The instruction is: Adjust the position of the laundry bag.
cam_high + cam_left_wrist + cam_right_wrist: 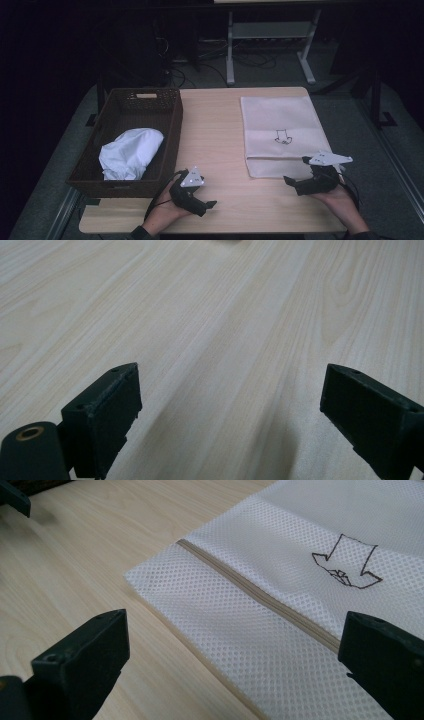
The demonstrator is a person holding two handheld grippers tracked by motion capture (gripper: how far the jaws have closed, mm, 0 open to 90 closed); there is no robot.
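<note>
**A:** Both hands are down at the near edge of the desk [215,125]. The left hand-held gripper [206,204] sits close to the near edge, left of centre, just beside the near right corner of the brown wicker basket [172,125].

**B:** And its jaws? From the left gripper view they stand wide apart, nothing between them, just bare pale wood grain running ahead.

**A:** Released, yes. Over to the right hand-held gripper [295,172], near the right corner on the near side, jaws pointing left across the desk.

**B:** Released as well. The right gripper view shows the two black jaws spread wide, and between them the near left corner of the white mesh laundry bag [280,605].

**A:** That bag lies flat on the right half of the desk, its far edge close to the far edge of the desk. You can see the beige zipper strip [260,596] crossing it and a small drawn mark [346,564] in dark line on the fabric.

**B:** Is the gripper touching the bag?

**A:** Hard to say; the jaws sit just at its near edge.

**B:** In the basket, along the left edge, a crumpled white cloth [131,152] lies toward the near end.
</note>
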